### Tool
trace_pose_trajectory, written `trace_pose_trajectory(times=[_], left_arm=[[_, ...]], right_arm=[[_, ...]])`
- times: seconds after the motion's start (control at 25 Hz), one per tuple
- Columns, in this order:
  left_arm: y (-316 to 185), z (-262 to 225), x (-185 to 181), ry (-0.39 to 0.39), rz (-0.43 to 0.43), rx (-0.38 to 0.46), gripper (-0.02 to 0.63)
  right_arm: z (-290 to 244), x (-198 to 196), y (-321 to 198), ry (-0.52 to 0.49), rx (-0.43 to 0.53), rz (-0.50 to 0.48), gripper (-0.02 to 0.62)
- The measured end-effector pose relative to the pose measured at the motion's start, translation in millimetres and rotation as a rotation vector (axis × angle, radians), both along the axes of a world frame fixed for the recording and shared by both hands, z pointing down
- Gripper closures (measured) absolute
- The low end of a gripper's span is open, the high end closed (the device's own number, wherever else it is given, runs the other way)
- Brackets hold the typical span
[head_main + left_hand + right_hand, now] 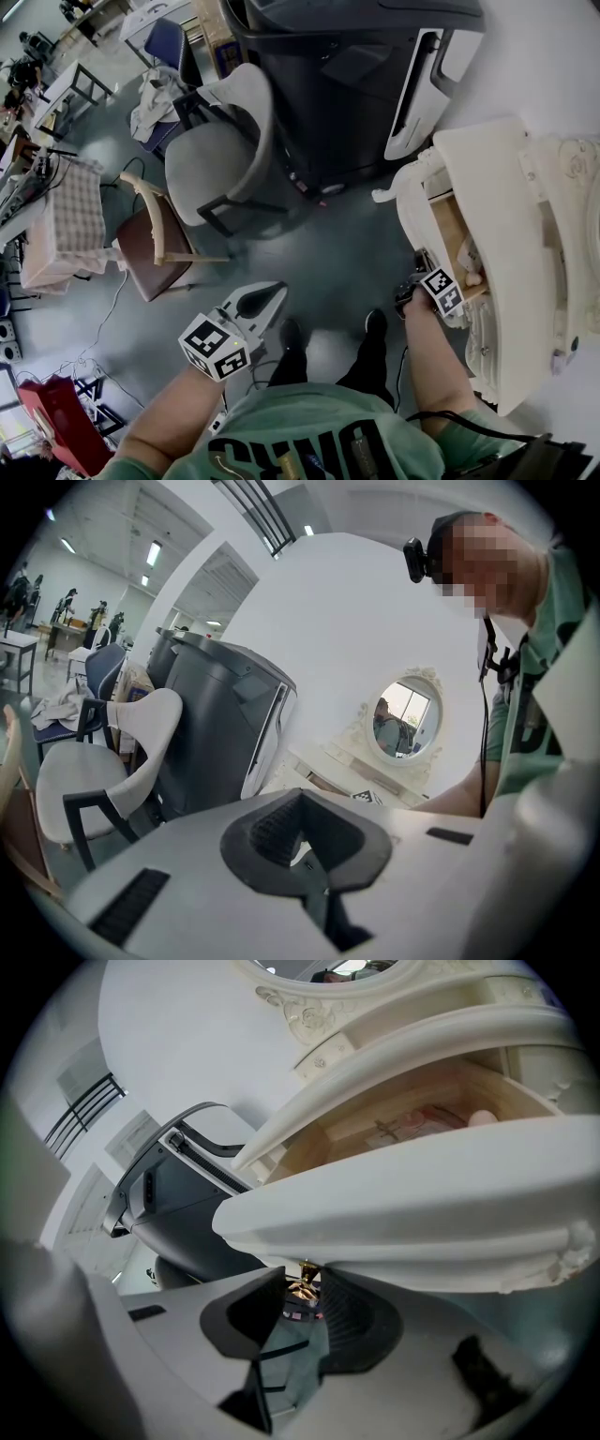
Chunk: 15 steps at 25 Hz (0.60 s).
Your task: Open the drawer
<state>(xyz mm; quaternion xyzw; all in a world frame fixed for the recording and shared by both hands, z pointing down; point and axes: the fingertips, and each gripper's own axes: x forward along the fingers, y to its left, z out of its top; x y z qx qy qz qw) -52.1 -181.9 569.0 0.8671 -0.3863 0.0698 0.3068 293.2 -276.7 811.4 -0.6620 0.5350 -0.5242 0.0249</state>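
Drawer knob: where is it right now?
Right gripper view, low centre: the brass drawer knob is gripped in the right tongs, just under the cream drawer front of the partly open drawer.

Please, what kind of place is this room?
Probably a lab or workshop hall, not a home: a cream dressing table with an oval mirror stands beside a big dark grey machine, with mismatched chairs and work tables behind.
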Motion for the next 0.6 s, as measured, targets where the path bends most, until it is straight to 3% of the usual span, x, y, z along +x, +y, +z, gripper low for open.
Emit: trace_pose_trajectory(times=[0.6], left_arm=[[3, -1, -26, 0.013, -0.01, -0.002, 0.606]], right_arm=[[0, -22, 10, 0.002, -0.013, -0.004, 0.474]])
